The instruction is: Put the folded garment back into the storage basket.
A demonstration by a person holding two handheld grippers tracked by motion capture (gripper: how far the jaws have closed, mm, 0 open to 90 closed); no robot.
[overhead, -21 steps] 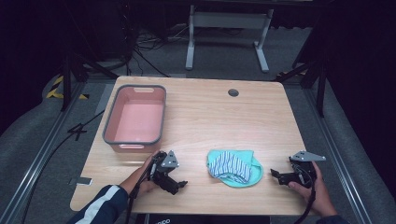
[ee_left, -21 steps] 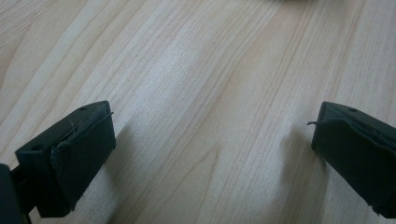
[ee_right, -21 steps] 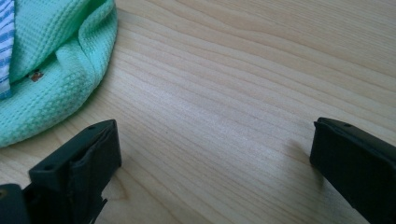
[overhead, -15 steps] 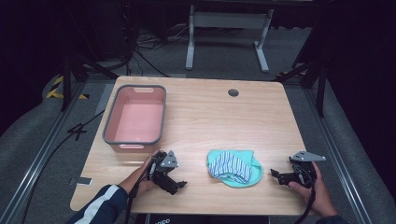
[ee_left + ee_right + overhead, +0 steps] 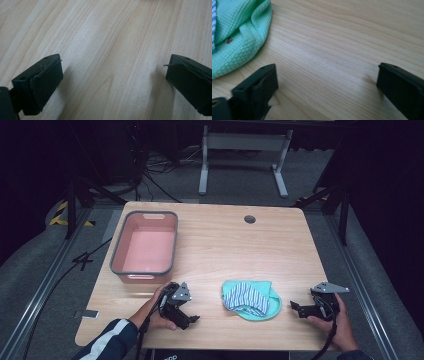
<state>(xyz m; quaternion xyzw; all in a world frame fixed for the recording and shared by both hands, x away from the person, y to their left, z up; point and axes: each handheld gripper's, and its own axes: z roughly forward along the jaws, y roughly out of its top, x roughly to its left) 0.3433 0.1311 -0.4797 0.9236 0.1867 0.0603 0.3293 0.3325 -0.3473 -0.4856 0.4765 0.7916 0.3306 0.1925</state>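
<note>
Cloth lies bunched on the desk near its front edge, between the 2 grippers. It is mint green waffle weave with a blue-and-white striped part folded on top. Long axis of the heap runs roughly left to right across the desk.

Right gripper: jaws spread wide, nothing between them, held low over bare wood. It points left, toward the cloth. In the right gripper view the green hem sits just beyond and to the side of one jaw, near but not touching.

Left gripper: jaws also spread wide, empty, low over bare wood, as the left gripper view shows. It points toward the cloth's near-left side, with a clear gap of desk between.

Judgement: right gripper is the nearer of the 2; the cloth's right edge lies straight ahead of it, so a short advance leftward would bring the hem between its jaws.

Pink tub stands empty at the desk's left, well apart from the cloth, behind the left gripper.
</note>
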